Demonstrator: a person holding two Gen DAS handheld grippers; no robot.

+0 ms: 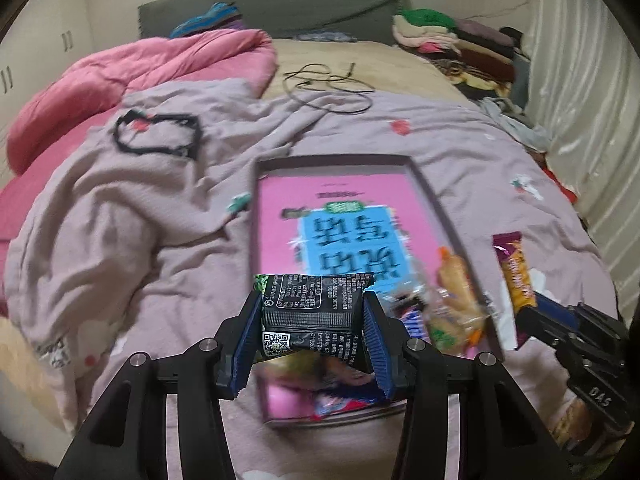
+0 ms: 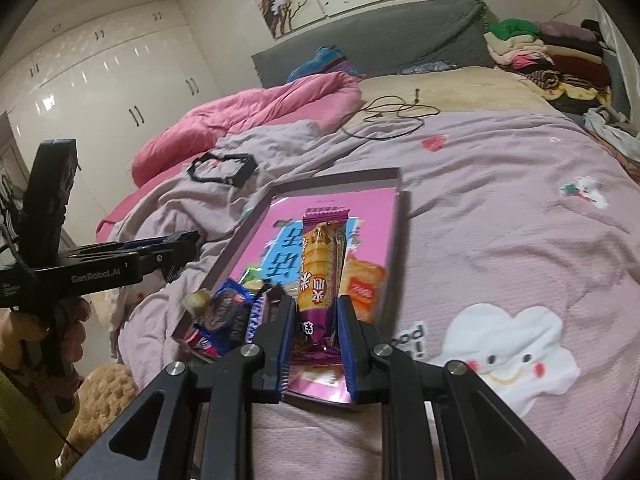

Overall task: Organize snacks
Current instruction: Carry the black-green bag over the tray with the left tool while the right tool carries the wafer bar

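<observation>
On the left, the left gripper (image 1: 312,328) has its jaws clamped across a black snack packet (image 1: 314,312), carried above the near end of the shallow pink-bottomed box (image 1: 426,188) that lies on the bed's lilac blanket (image 1: 168,248). Several snacks already lie in that near end: a blue wrapper (image 2: 230,316) at the near-left corner, a pale yellow-green sweet (image 2: 198,300) against the left wall, and an orange packet (image 2: 366,284) toward the right wall. The far half of the box floor is bare, so I judge the sorting as partly done, with at least these two held items left to place. To the right, the right gripper (image 2: 314,332) has its jaws pinched narrow on a long purple-and-gold bar (image 2: 322,268), held lengthwise over the box's middle. The box walls are low, so a drop from above should clear them. The two grippers sit close beside each other at the near edge; the roomiest path is forward, toward the empty far end. The blanket right of the box is open.
</observation>
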